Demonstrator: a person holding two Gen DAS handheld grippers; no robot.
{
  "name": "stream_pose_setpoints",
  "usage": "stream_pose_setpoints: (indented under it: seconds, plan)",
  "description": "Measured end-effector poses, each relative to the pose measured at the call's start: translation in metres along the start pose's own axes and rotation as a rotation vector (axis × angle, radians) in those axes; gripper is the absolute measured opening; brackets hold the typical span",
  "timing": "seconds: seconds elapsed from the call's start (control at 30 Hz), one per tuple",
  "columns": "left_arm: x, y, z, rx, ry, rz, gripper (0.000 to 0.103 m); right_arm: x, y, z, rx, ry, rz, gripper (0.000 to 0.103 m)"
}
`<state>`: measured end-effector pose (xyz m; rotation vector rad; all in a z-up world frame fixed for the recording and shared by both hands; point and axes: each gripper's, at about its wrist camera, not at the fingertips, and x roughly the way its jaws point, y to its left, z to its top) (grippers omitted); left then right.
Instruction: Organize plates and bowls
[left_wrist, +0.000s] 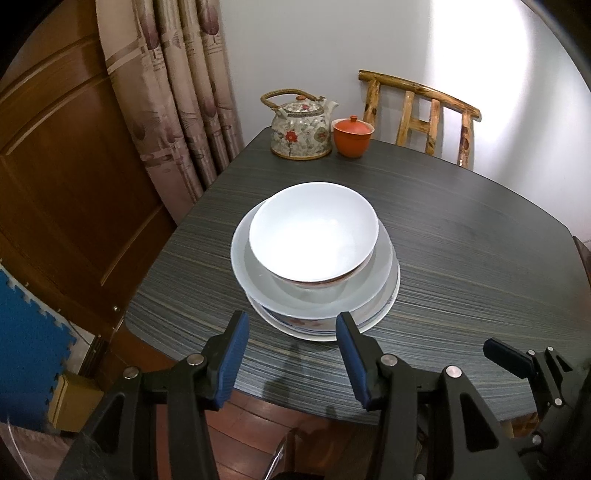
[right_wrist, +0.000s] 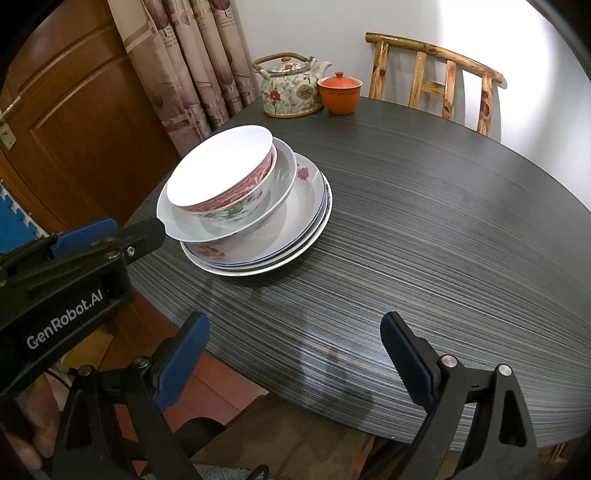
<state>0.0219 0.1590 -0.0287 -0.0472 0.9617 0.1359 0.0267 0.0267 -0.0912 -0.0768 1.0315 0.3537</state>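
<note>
Bowl (right_wrist: 221, 177): white inside, red pattern outside. Plates (right_wrist: 280, 236): white, pink flowers, blue rim. Teapot (left_wrist: 300, 130): floral. Table (left_wrist: 461, 258): dark grey, striped.

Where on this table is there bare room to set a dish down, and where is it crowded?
The table is bare to the right of the stack of dishes, up to the chair, and along the near edge under the open right tongs. The far left corner holds the teapot and the orange lidded cup. The left tongs hover near the stack.

Bare tabletop (right_wrist: 424, 221) right of stack (right_wrist: 255, 206)
</note>
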Motion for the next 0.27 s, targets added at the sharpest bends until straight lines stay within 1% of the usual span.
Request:
stream_pose_setpoints:
  seconds: [0.1, 0.27]
  plan:
    - [-0.0023, -0.0008, 0.0002, 0.011, -0.023, 0.003, 0.050, 0.0012, 0.0004, -0.0019, 0.001, 0.001, 0.000, 0.092]
    - [-0.0026, -0.0028, -0.0001, 0.020, -0.017, -0.004, 0.050, 0.0019, 0.0010, -0.0021, -0.001, 0.003, 0.000, 0.092]
